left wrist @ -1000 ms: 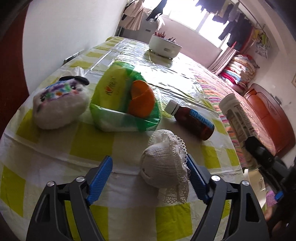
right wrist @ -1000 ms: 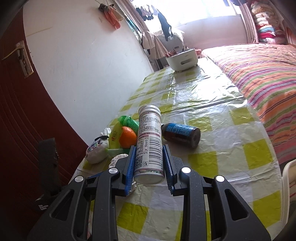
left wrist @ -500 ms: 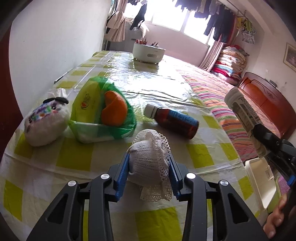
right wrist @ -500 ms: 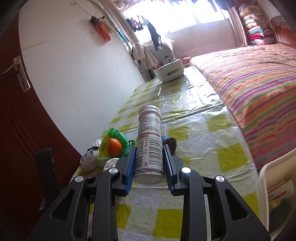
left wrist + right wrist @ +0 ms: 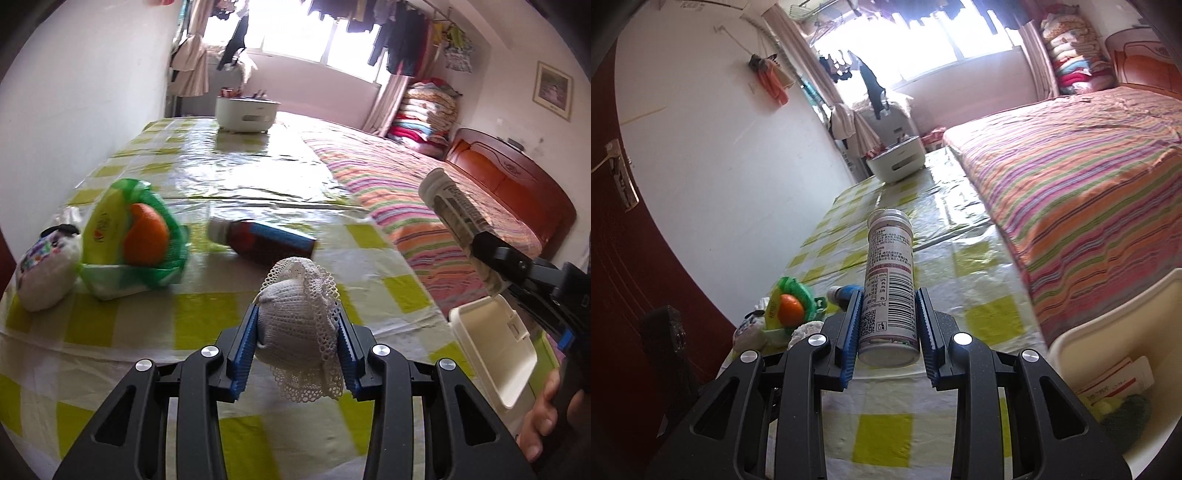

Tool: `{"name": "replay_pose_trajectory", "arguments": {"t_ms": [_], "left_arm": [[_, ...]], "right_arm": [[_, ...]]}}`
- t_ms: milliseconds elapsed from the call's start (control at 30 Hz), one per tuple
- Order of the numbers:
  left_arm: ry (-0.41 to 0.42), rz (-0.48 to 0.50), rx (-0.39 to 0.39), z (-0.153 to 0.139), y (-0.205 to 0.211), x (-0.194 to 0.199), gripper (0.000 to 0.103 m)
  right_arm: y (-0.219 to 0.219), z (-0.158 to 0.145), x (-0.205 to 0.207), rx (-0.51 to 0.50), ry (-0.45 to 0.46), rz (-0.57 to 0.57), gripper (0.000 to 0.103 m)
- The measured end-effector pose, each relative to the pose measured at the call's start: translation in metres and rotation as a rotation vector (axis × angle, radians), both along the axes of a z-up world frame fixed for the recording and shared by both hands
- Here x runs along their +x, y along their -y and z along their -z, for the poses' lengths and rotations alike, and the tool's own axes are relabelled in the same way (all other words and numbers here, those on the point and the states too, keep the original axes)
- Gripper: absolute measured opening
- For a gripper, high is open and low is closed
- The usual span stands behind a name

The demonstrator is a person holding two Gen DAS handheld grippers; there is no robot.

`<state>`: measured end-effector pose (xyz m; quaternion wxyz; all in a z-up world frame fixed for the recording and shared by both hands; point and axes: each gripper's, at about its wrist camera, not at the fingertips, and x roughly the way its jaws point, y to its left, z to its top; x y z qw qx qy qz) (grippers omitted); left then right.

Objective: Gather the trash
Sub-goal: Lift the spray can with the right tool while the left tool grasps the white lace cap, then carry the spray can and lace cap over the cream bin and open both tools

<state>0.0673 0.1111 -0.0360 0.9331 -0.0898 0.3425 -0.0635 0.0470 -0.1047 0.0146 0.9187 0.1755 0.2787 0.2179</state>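
Plainly, each hand-held gripper had something clamped in it. The left hand-held gripper pinched a white lace bundle between its blue pads, the lace frill hanging below them, above the near edge of the bench. The right hand-held gripper was closed on a labelled white tube, held near its base end with its capped end pointing away along the bench; in the left view the same tube showed off the bench's right edge, over a white bin.

On the yellow-checked cloth lay a brown bottle on its side, white cap toward the left, about mid-width and beyond the lace bundle. Left of it sat a green bag with an orange resting in it. A white plush toy sat near the left edge, just beside the bag and possibly touching it; motion blur made that hard to settle. A white tub stood at the far end of the bench.

From the right view the bin sat beyond the bench's near right corner, with a white carton and something dark green inside; what the green thing was could not be told. A striped bed ran along the bench's right edge.
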Motion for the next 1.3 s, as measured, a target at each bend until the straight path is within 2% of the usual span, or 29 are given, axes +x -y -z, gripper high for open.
{"name": "replay_pose_trajectory", "arguments": {"t_ms": [467,900,1100,1300], "left_arm": [[0.036,0.141,-0.017,-0.013,0.072,-0.002,0.039],[0.052,0.291,-0.020,-0.020,0.149,-0.008,0.039],[0.036,0.329,-0.036,-0.017,0.173,-0.005,0.039],[0.019,0.363,-0.037,-0.012,0.198,-0.005,0.039]], "right_arm": [[0.068,0.004,-0.012,-0.003,0.005,0.150,0.028],[0.136,0.011,-0.031,-0.066,0.015,0.334,0.028],[0.144,0.016,-0.036,-0.131,0.009,0.393,0.028],[0.146,0.016,-0.037,-0.135,0.006,0.416,0.028]]}}
